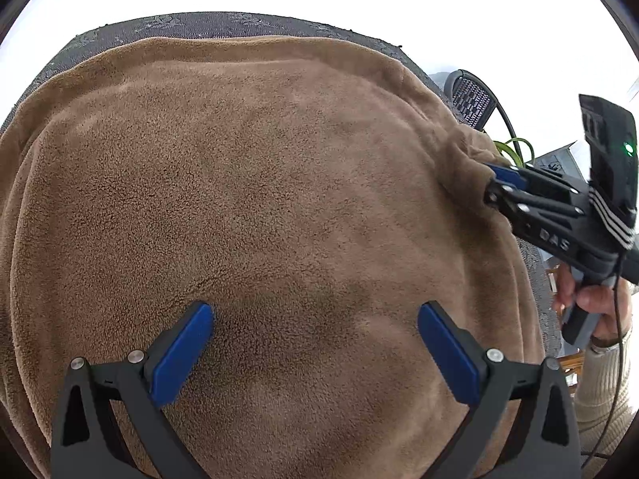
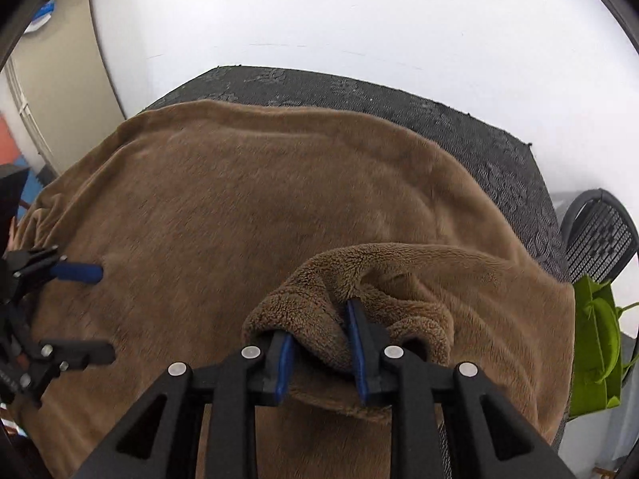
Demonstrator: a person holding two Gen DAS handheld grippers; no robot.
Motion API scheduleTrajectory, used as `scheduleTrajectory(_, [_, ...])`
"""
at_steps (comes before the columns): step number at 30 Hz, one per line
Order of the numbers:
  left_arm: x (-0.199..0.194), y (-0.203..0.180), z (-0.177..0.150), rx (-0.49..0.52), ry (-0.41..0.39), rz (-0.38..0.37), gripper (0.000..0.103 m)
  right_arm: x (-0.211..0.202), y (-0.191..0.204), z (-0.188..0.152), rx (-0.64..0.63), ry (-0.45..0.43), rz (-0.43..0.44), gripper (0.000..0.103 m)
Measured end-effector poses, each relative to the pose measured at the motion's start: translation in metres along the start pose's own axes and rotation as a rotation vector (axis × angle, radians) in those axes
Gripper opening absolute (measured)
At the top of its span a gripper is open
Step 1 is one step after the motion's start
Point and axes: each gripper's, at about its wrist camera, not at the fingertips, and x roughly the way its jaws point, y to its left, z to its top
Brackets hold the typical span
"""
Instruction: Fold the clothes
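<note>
A brown fleece garment [image 1: 271, 183] lies spread over a dark grey patterned table [image 1: 207, 24]. My left gripper [image 1: 315, 319] hovers over its near middle, jaws wide open and empty. My right gripper [image 2: 319, 319] is shut on a bunched fold of the brown fleece garment [image 2: 223, 199] at its right edge, lifted a little off the table [image 2: 459, 119]. In the left wrist view the right gripper [image 1: 493, 183] pinches the garment's right corner. In the right wrist view the left gripper [image 2: 100, 311] shows open at the far left.
A black mesh chair [image 2: 599, 231] stands past the table's right side, and a bright green bag [image 2: 595, 343] hangs beside it. A white wall [image 2: 319, 20] runs behind the table. The chair also shows in the left wrist view [image 1: 473, 99].
</note>
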Motion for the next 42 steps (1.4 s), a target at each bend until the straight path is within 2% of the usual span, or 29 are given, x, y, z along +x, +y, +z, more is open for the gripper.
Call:
scheduleTrajectory(2, [0.001, -0.001, 0.001, 0.001, 0.0, 0.006, 0.103, -0.007, 0.004, -0.004, -0.022, 0.0, -0.006, 0.029])
scheduleTrajectory(3, [0.002, -0.002, 0.001, 0.001, -0.001, 0.008, 0.103, -0.011, 0.006, -0.005, -0.033, 0.0, -0.009, 0.034])
scheduleTrajectory(4, [0.003, -0.002, 0.001, 0.001, -0.001, 0.01, 0.103, -0.012, 0.008, -0.005, -0.043, -0.003, -0.017, 0.046])
scheduleTrajectory(5, [0.004, -0.003, 0.002, 0.001, -0.002, 0.013, 0.103, -0.013, 0.01, -0.006, -0.05, -0.015, -0.028, 0.051])
scheduleTrajectory(7, [0.005, -0.003, 0.002, 0.002, -0.004, 0.017, 0.103, -0.019, 0.009, -0.008, -0.048, -0.041, -0.036, 0.072])
scheduleTrajectory(14, [0.002, -0.006, 0.0, 0.014, -0.006, 0.036, 0.103, -0.041, 0.003, -0.024, 0.015, -0.124, -0.017, 0.072])
scheduleTrajectory(22, [-0.016, -0.028, 0.007, 0.082, -0.059, 0.051, 0.103, -0.065, 0.002, -0.046, 0.084, -0.201, -0.007, 0.072])
scheduleTrajectory(27, [-0.017, -0.037, 0.013, 0.109, -0.083, 0.07, 0.103, -0.08, -0.009, -0.096, 0.171, -0.218, 0.005, 0.072])
scheduleTrajectory(31, [-0.012, -0.041, 0.011, 0.088, -0.062, 0.031, 0.103, -0.091, -0.019, -0.137, 0.243, -0.229, 0.014, 0.072])
scheduleTrajectory(38, [0.011, -0.05, -0.001, 0.094, -0.007, 0.051, 0.103, -0.111, -0.035, -0.21, 0.369, -0.249, 0.03, 0.072])
scheduleTrajectory(42, [0.017, -0.058, -0.006, 0.103, 0.005, 0.065, 0.103, -0.131, -0.026, -0.25, 0.352, -0.254, -0.06, 0.072])
